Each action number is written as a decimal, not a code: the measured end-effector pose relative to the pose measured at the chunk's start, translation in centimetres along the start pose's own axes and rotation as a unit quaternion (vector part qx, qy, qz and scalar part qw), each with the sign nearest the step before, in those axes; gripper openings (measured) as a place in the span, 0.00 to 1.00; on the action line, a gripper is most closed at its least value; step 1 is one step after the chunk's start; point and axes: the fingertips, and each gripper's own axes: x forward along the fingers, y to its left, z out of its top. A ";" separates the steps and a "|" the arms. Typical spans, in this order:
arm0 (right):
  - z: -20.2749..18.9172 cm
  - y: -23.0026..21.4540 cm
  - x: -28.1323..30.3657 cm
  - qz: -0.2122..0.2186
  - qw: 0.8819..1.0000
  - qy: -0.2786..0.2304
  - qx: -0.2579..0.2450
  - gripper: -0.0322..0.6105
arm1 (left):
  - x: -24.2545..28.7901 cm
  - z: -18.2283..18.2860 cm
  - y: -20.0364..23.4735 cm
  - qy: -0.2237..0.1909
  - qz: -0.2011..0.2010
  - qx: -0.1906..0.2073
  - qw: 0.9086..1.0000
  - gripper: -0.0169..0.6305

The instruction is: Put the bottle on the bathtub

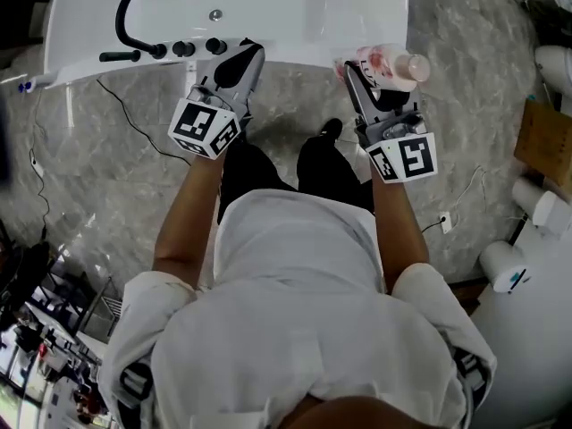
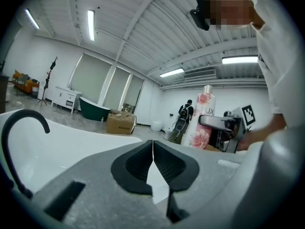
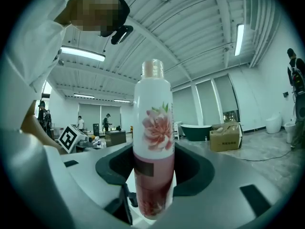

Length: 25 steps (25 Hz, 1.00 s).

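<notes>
Head view: my L gripper (image 1: pixel 243 56) is at the near rim of the white bathtub (image 1: pixel 295 3), just right of the black tap (image 1: pixel 134 12) and its knobs (image 1: pixel 192 48). Its jaws look together, w/ nothing in them. My R gripper (image 1: pixel 368 77) holds the pink flower bottle (image 1: pixel 393 65) over the same rim, near the tub's right corner. The bottle lies across the jaws, cap pointing right. If it touches the rim or not, I cannot tell. Under me is grey marble floor (image 1: pixel 295 105). L gripper view: the two pads meet in the middle w/ no gap, so this gripper is empty. Behind them is the white tub w/ the curved tap at left, and at right the bottle is gripped by the R gripper. R gripper view: the jaws are clamped on the lower part of the bottle, one pad each side. The bottle stands straight along the jaws, pale cap (image 3: pixel 153 68) on top, and a dark band on the label sits approx. at pad level.
</notes>
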 end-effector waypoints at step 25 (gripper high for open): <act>-19.8 -4.0 8.8 -0.014 0.999 0.019 0.039 0.41 | 6.8 -16.4 7.6 -0.010 0.120 -0.066 0.990 0.05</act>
